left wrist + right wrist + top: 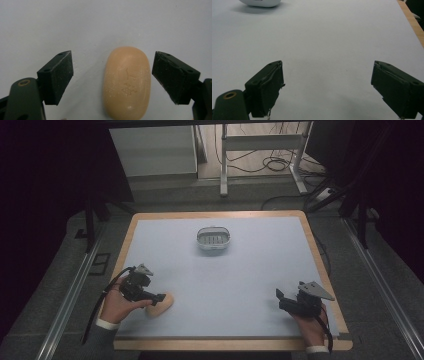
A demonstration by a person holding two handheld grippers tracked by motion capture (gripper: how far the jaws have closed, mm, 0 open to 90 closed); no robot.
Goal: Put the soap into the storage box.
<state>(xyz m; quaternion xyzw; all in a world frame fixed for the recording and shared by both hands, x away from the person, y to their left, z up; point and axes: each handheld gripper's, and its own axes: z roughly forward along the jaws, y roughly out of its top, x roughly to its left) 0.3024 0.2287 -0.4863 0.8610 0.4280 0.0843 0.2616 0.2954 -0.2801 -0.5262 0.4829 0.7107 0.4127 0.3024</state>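
Note:
A peach-coloured oval bar of soap [127,83] lies flat on the white table sheet, near the front left [161,305]. My left gripper [112,77] hangs over it, open, one jaw on each side of the bar and neither touching it; from above the left gripper [159,298] points right onto the soap. A white oval soap dish [214,238] with a slotted bottom stands at the centre back; its edge [260,3] reaches into the right gripper view. My right gripper [327,87] is open over bare sheet at the front right [281,299].
The white sheet [235,280] covers a wooden-edged table [320,250]. Beyond the far edge stand a white cabinet [155,150], a metal table frame [260,145] and loose cables on the floor.

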